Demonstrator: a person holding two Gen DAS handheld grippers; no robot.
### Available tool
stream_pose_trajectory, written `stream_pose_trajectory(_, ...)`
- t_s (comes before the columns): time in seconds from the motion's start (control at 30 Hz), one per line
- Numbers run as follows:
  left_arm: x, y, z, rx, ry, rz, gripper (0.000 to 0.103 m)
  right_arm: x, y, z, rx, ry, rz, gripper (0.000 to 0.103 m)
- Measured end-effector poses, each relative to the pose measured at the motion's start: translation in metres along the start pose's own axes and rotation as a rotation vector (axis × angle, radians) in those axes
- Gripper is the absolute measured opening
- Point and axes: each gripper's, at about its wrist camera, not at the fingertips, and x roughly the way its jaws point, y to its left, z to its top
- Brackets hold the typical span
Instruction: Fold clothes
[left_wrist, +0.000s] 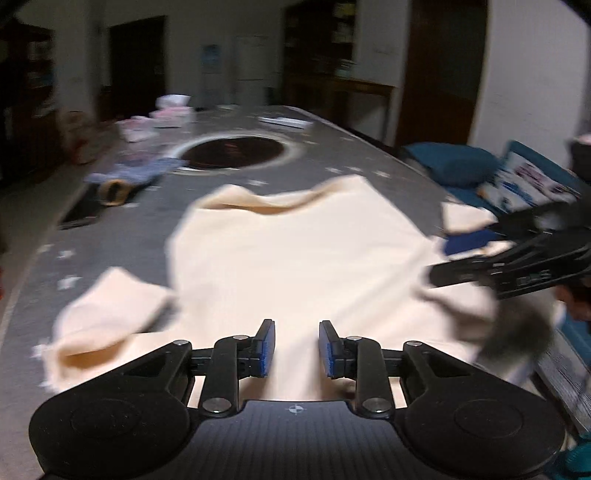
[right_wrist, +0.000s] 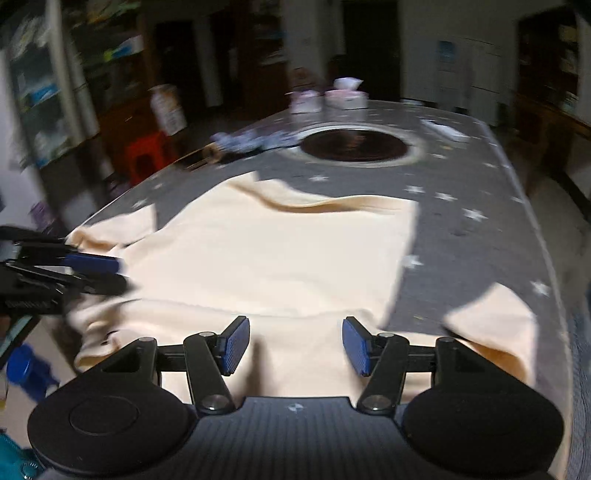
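Lying spread across the near half of the grey star-patterned tablecloth was a cream garment, its body flat and one sleeve turned out toward the table's right edge. Both views were blurred. Beyond the garment, a dark round inset sat in the middle of the table, with a bluish crumpled cloth to its left and a pair of pink-and-white boxes at the far end. A flat white item lay right of the inset. A dark flat object and a brown-rimmed thing rested near the left table edge in the left wrist view. A red stool stood off the table's left side; shelves and doorways filled the dim background. No writing could be read anywhere.

The garment's long axis ran from the near table edge away toward the inset, its far edge wavy and slightly raised.

The left gripper hung over the near hem with its jaws apart, nothing between them. The right gripper likewise stood wide open above the near hem. In the left wrist view the right gripper reached in over the garment's right side.
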Motion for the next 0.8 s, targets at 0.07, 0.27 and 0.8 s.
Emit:
stream_pose_trajectory(0.07,0.006,-0.008,-0.003,0.017,0.014,-0.042,0.024,0.007,0.011,0.000,-0.053,0.020,0.024,0.057)
stream_pose_trajectory(0.27,0.004,-0.021,-0.013,0.081,0.036,-0.134,0.024,0.016,0.034,-0.008,-0.189,0.105,0.074,0.057)
stream_pose_trajectory(0.8,0.006,-0.012,0.003,0.086,0.028,-0.199,0.024,0.012,0.033,0.009,-0.209,0.092,0.092,0.057)
